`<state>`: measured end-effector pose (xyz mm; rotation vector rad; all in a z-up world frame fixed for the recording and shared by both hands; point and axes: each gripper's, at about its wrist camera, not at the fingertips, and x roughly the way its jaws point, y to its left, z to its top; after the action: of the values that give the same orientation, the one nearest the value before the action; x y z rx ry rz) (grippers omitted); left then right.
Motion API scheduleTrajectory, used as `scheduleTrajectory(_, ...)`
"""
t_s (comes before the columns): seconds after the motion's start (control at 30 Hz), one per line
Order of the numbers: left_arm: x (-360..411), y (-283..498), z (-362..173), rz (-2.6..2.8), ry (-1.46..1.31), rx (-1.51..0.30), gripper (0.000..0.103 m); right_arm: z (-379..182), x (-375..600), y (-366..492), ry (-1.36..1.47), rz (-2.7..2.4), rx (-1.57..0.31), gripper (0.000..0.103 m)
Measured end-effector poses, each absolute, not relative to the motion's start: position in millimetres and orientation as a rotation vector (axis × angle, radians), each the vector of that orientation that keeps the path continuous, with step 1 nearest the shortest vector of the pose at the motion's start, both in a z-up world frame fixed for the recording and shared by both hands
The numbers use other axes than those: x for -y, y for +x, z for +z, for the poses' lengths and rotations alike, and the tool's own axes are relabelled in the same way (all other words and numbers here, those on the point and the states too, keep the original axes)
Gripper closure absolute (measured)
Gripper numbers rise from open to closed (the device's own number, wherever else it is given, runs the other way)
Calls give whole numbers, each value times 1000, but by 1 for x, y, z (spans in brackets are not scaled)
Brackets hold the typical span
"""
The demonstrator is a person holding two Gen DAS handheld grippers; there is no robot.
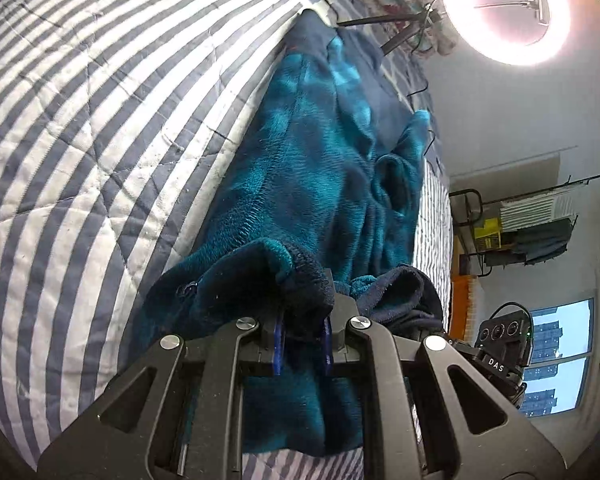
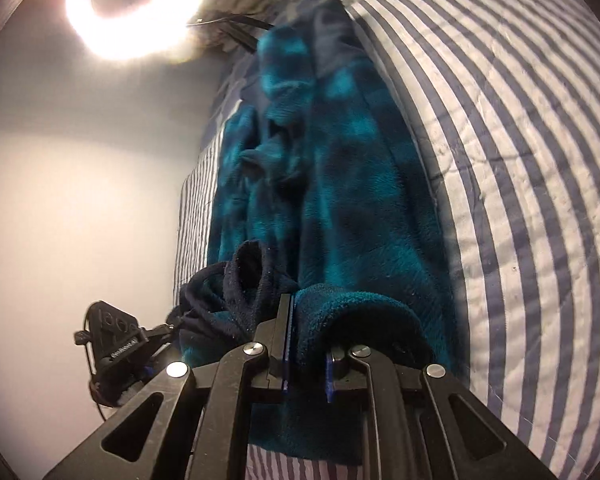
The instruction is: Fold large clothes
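Readable text: "DAS" in white on the black camera housing (image 1: 500,360) at 4 o'clock in the left wrist view. This is the right gripper's unit. The lettering on the left gripper's housing (image 2: 118,346), seen from the right wrist, is too blurred to read.

Left gripper (image 1: 305,344): jaws nearly together, pinching a dark ribbed hem of the teal fleece garment (image 1: 320,152). Right gripper (image 2: 308,356): jaws likewise close, clamped on a rolled hem of the same garment (image 2: 348,184). The two grippers sit side by side, near each other.

The garment stretches from both grippers toward 12 o'clock, lying lengthwise on the striped quilt (image 1: 100,140).

Edges: open quilt at 9 o'clock (left view) and at 3 o'clock (right view) (image 2: 520,160). The bed edge and a white wall lie on the opposite side. Ring light (image 1: 504,8) at 1 o'clock; clothes rack (image 1: 532,220) and window (image 1: 560,356) along the far wall.
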<state>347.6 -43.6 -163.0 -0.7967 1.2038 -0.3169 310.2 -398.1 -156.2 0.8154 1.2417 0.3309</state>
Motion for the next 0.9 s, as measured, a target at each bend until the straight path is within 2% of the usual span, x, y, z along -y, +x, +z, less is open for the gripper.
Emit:
scheduleTrajectory(0.17, 42, 363, -168, -343, -834, -1280, 82, -165, 414, 311, 951, 380, -1256, 81)
scheduleTrajectory(0.27, 34, 372, -162, -396, -910, -1317, 65, -156, 428, 305, 1010, 423, -1233, 68)
scheduleTrajectory(0.3, 31, 373, -158, -421, -938, -1299, 53, -152, 432, 303, 1018, 436, -1215, 49)
scheduleTrajectory(0.33, 28, 372, -152, -436, -953, -1280, 43, -146, 436, 300, 1019, 443, -1193, 24)
scheduleTrajectory(0.37, 26, 373, -148, -441, -961, -1265, 41, -139, 443, 297, 1026, 438, -1160, 14)
scheduleTrajectory(0.4, 24, 373, -145, -440, -965, -1254, 41, -134, 449, 294, 1036, 432, -1136, 12)
scheduleTrajectory(0.47, 21, 371, -134, -463, -946, -1221, 41, -124, 459, 288, 1042, 442, -1099, 20)
scheduleTrajectory(0.63, 23, 358, -109, -435, -584, -1144, 41, -98, 450, 270, 664, 400, -1104, 35)
scheduleTrajectory(0.8, 25, 344, -124, -443, -348, -1149, 42, -109, 425, 270, 415, 371, -1103, 35)
scheduleTrajectory(0.9, 30, 343, -132, -457, -307, -1157, 42, -119, 413, 278, 346, 374, -1111, 33)
